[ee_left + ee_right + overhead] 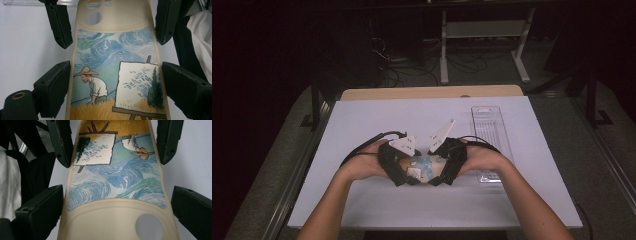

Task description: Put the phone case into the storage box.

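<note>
Here the cream-coloured soft phone case printed with a painter at an easel under swirling blue sky [115,72] lies between both claws, printed back up, over the white table sheet [362,125]; in the high view it sits between the two hands, just in front of the person. The left gripper [115,85] has the painter-and-wheat end between its black jaws, one at each long edge; the near left jaw looks to be touching the rim, the right one close to it, so it seems lightly closed on the case, not squeezing hard. The right gripper [117,207] straddles the camera-hole end [149,226]; a sliver of white sheet shows beside its right jaw and I cannot tell whether the left one touches, so I cannot tell whether it grips.

To do this well, I judge each claw should press squarely on the thick side rims, not the thin printed back; the material looks flexible and will bow or slip out if pinched off-centre; both claws should work evenly, so the case does not twist between them.

From above, the hands and grey plates cover most of the case, and whether it rests on the sheet or is lifted is unclear; its inner side is hidden; the clear plastic tray [489,135] beyond the right gripper is partly cut off by the hand.
</note>
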{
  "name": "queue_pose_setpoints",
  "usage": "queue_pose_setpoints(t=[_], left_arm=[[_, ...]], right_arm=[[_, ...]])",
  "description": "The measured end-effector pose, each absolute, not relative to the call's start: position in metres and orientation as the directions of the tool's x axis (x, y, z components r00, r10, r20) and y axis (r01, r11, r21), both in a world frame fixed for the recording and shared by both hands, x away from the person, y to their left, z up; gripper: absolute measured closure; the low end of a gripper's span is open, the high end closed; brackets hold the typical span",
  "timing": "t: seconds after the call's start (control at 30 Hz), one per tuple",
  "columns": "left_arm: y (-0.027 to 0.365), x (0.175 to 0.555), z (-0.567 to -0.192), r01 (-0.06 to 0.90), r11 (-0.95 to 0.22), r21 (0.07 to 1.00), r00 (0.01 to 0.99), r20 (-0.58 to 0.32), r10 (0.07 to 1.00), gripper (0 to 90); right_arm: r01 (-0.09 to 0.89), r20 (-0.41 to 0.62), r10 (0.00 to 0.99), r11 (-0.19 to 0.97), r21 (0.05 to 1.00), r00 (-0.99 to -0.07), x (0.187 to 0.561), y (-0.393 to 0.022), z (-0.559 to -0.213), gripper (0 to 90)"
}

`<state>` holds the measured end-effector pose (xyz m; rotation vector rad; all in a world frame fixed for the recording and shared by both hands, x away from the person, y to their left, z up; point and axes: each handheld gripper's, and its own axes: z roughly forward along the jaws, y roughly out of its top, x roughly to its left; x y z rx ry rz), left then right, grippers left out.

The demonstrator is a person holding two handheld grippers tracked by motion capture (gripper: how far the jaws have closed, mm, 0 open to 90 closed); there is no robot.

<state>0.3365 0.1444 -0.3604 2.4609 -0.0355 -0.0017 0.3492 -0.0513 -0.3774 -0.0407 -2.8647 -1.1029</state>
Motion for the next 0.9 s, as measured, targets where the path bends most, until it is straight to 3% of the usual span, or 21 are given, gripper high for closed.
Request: queue_pose_setpoints(t=[0.37,0.9], left_arm=[[0.1437,0.3351,-0.3608,-0.019,-0.78,0.625,1.0,0.005,-0.02,11.3],[0.1445,0.3345,-0.3612,-0.03,-0.79,0.612,1.0,0.018,-0.024,11.0]], right_arm=[[0.029,0.066,-0.019,0.75,0.661,-0.998,0.3468,-0.0493,-0.3786,8.3],[0.015,0.051,-0.025,0.758,0.652,-0.998,0.3462,-0.0469,-0.3788,9.9]])
